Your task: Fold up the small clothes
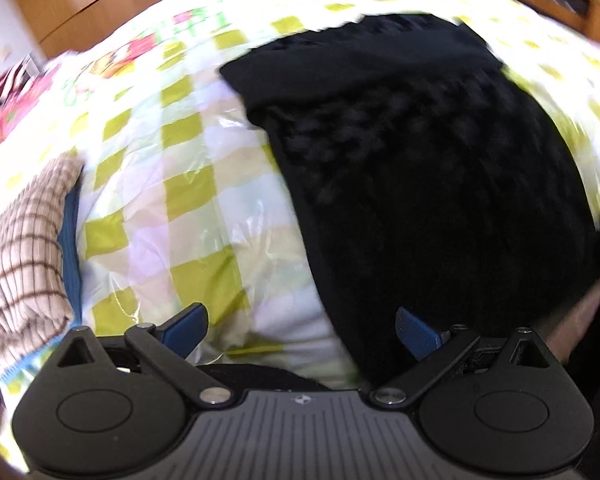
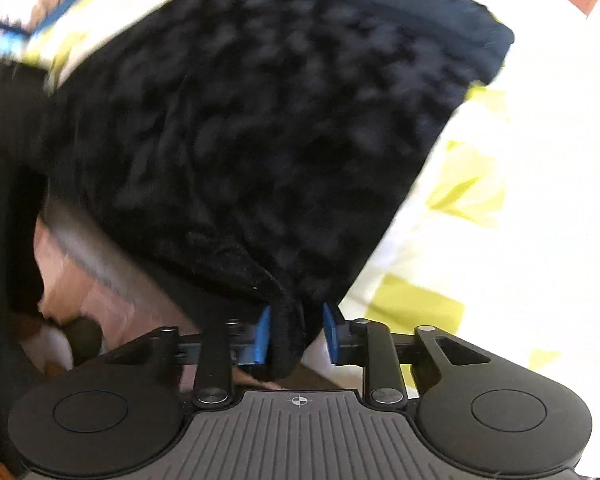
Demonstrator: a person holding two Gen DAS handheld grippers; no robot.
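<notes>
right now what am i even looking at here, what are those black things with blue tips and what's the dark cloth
Each picture comes from a camera mounted on a hand-held gripper, looking along its two blue-tipped fingers. The left gripper is open and holds nothing. The right gripper has a bunched edge of the black fuzzy garment between its fingers; whether they press it I cannot tell. The garment lies on a green-and-white checked cover, with a brown plaid cloth at the left.

Knitted garment is laid on the bedcover, right of centre in the left wrist view. Folded cloth pile is set at the far left, apart from the garment.
</notes>
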